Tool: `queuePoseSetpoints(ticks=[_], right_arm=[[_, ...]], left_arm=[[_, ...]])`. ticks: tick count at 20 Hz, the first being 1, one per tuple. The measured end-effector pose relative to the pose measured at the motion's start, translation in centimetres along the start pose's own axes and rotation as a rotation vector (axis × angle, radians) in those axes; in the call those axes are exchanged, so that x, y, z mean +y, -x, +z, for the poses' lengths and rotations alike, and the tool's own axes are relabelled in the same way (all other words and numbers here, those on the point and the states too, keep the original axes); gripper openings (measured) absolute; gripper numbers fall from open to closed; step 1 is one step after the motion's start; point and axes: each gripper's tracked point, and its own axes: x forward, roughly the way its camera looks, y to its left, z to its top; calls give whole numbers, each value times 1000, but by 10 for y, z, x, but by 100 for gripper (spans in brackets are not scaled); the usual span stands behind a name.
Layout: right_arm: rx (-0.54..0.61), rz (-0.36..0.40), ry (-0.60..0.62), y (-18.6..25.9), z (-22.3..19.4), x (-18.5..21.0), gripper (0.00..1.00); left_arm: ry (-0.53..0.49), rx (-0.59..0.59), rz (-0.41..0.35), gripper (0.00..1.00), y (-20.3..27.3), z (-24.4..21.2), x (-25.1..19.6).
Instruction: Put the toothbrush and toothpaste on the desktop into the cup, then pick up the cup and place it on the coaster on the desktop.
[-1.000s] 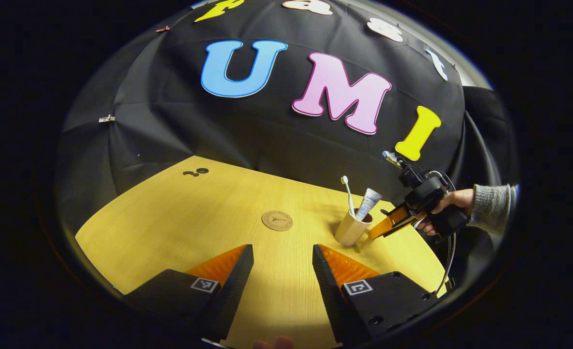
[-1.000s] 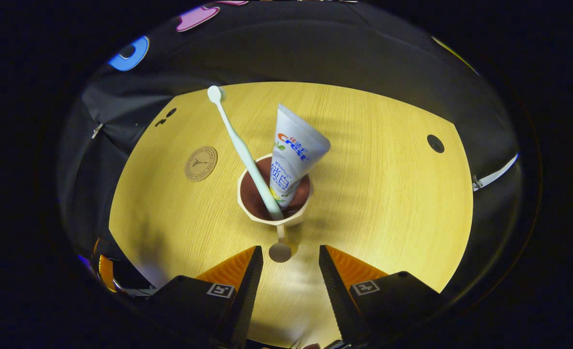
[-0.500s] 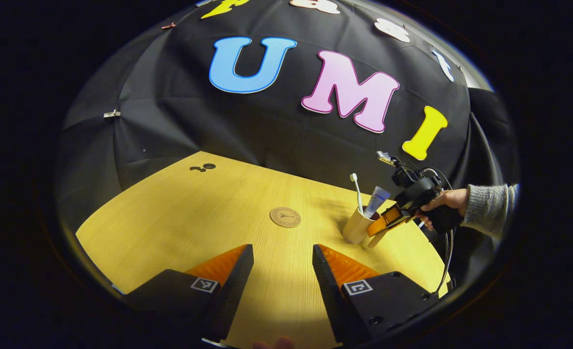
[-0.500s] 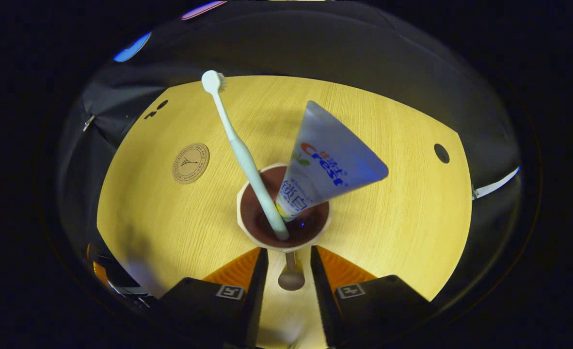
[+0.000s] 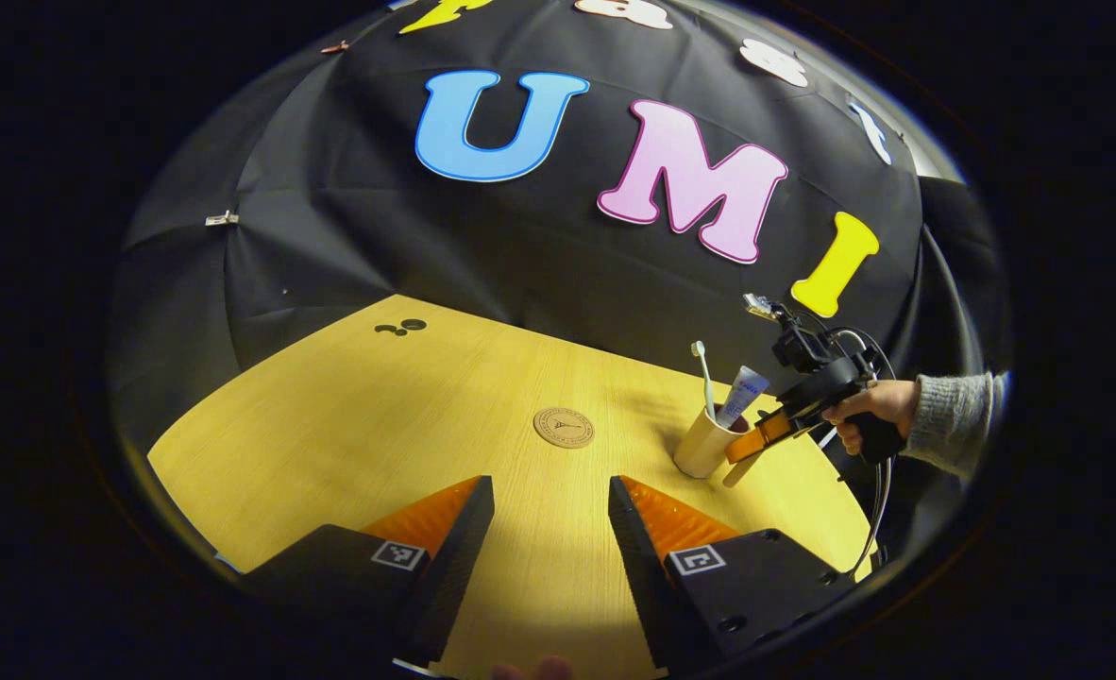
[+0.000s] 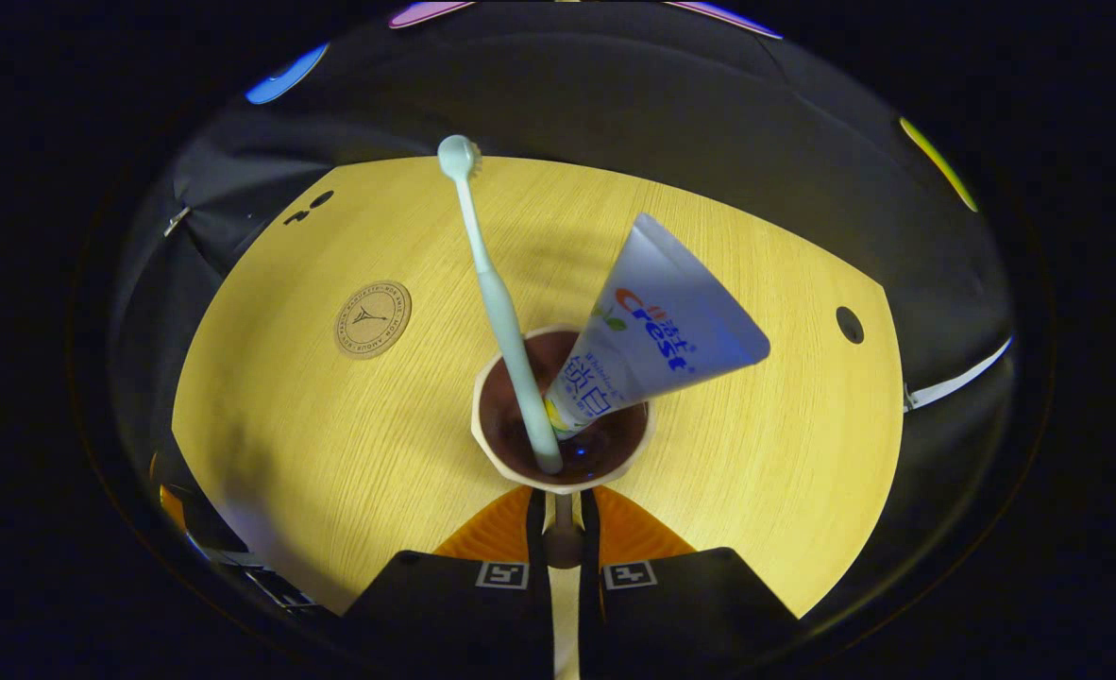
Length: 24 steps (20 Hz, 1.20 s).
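Here, your right gripper [image 6: 563,529] has its fingers drawn in almost together on the cup's handle [image 6: 564,540], which sits pinched in the narrow slot between them just below the cup [image 6: 520,472]. The cup stands on the bench [image 6: 331,444] with its dark inside facing the right gripper view. The toothbrush [image 6: 497,302] leans in it, bristled head up and tilted toward the far left edge, and the toothpaste [image 6: 648,331] rests beside it, cap end down in the cup and flat crimped end fanned out up and to the right. The two touch or nearly touch at the bottom of the cup. The coaster [image 6: 372,306] lies flat on the bench, off to the left of the cup and apart from it. From the left gripper view you see the same cup [image 5: 704,444] toward the right side of the bench, with your hand [image 5: 874,406] and grey sleeve [image 5: 955,420] behind the right gripper [image 5: 756,444] at the cup's near-right side; the coaster [image 5: 564,427] lies left of the cup. Your left gripper [image 5: 550,538] hangs above the near bench with its fingers spread wide and nothing between them.
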Motion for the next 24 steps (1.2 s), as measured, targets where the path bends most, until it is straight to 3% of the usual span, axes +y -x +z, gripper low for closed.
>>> queuePoseSetpoints(ticks=[6,13,24], right_arm=[[-57,56,-6,12,34,33,14],[-96,135,42,3,90,109,14],[-32,171,145,-39,97,187,14]], left_arm=[[10,8,7,79,0,5,12],[26,2,39,79,9,13,42],[84,-11,116,79,16,25,87]])
